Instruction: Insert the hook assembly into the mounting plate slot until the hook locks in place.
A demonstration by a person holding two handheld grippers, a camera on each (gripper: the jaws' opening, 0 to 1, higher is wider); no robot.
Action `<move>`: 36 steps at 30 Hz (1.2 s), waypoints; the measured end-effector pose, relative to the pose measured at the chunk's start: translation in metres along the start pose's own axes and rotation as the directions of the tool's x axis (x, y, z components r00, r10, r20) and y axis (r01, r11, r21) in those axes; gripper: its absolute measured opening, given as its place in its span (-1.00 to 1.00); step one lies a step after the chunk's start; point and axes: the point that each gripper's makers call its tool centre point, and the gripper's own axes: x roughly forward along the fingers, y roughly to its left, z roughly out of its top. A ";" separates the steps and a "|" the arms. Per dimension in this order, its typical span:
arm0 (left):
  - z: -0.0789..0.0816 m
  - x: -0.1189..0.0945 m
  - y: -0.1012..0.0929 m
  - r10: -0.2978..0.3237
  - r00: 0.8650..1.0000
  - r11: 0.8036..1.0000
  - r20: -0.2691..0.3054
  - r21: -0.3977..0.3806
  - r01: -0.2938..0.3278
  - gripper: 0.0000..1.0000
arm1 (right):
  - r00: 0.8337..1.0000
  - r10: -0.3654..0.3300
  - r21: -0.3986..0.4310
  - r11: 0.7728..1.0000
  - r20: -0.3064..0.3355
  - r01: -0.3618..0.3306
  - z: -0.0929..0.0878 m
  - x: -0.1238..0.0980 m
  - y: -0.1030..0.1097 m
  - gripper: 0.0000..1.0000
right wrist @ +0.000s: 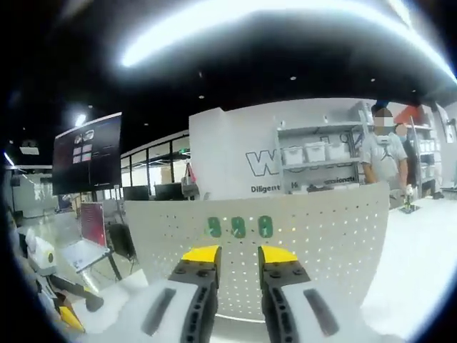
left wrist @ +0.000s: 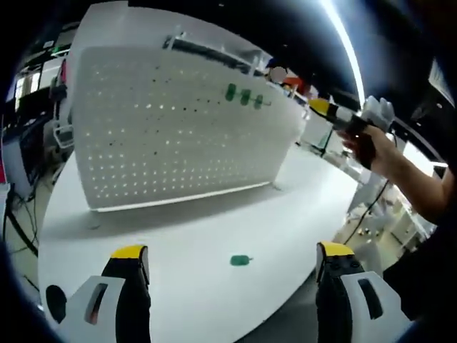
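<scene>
Three green hooks [right wrist: 238, 227] are sitting in the pegboard [left wrist: 171, 128]. A fourth hook [left wrist: 241, 261] is lying loose on the table [left wrist: 214, 221], still uninserted. Left gripper [left wrist: 232, 257] jaws are standing wide open, empty; right gripper [right wrist: 239, 257] jaws are standing narrowly parted, empty.

In the left gripper view the pegboard [left wrist: 171, 121] stands upright on the table [left wrist: 214, 229], across the far side; three hooks [left wrist: 244, 96] sit side by side on it near its upper right; one loose hook [left wrist: 240, 261] lies on the table in front of the board, between the left gripper [left wrist: 232, 264] jaws; the right gripper [left wrist: 335, 114] hangs to the board's right, held in a hand [left wrist: 375, 146]; in the right gripper view the right gripper [right wrist: 239, 257] sits just below the three hooks [right wrist: 239, 227], shelves [right wrist: 318, 161] and a person [right wrist: 382, 153] behind the board [right wrist: 321, 236].
</scene>
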 end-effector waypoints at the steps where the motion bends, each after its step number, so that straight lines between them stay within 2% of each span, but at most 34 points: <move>1: -0.002 -0.002 0.002 0.008 1.000 1.000 -0.006 -0.002 -0.008 0.96 | 1.000 0.021 0.014 1.000 -0.017 -0.021 -0.005 -0.002 0.006 -0.63; 4: -0.006 -0.007 0.003 0.018 1.000 1.000 -0.009 -0.008 -0.018 0.95 | 0.998 0.046 -0.011 0.999 -0.047 -0.047 -0.015 -0.009 0.017 -0.62; 9: -0.005 -0.015 0.000 0.024 1.000 0.999 0.010 -0.047 -0.024 0.93 | 0.991 0.086 -0.007 0.996 -0.106 -0.087 -0.036 -0.021 0.033 -0.59; 12: -0.008 -0.017 -0.002 0.028 1.000 0.999 0.002 -0.039 -0.028 0.93 | 0.986 0.107 -0.001 0.994 -0.131 -0.108 -0.047 -0.029 0.042 -0.59; 16: -0.014 -0.020 -0.004 0.024 1.000 0.999 -0.011 -0.036 -0.025 0.93 | 0.970 0.148 -0.026 0.987 -0.192 -0.156 -0.069 -0.040 0.056 -0.56; 17: -0.015 -0.020 -0.004 0.023 1.000 0.999 -0.013 -0.039 -0.024 0.93 | 0.963 0.151 -0.045 0.985 -0.224 -0.165 -0.080 -0.043 0.058 -0.56; 20: -0.019 -0.020 -0.006 0.020 0.999 0.999 -0.026 -0.042 -0.021 0.92 | 0.948 0.173 -0.013 0.983 -0.266 -0.183 -0.099 -0.051 0.065 -0.56; 24: -0.022 -0.019 -0.011 0.007 0.999 0.999 -0.035 -0.042 -0.009 0.92 | 0.941 0.173 -0.004 0.983 -0.291 -0.182 -0.114 -0.059 0.070 -0.55; 25: -0.022 -0.019 -0.011 0.005 0.999 0.999 -0.036 -0.041 -0.007 0.91 | 0.932 0.171 0.014 0.984 -0.318 -0.176 -0.125 -0.065 0.072 -0.55; 30: -0.023 -0.018 -0.012 -0.003 0.999 1.000 -0.047 -0.030 0.002 0.91 | 0.924 0.167 0.038 0.986 -0.343 -0.164 -0.141 -0.077 0.079 -0.55; 36: -0.030 -0.019 -0.010 0.001 0.998 1.000 -0.059 -0.021 -0.002 0.91 | 0.898 0.186 0.068 0.983 -0.400 -0.173 -0.167 -0.093 0.092 -0.55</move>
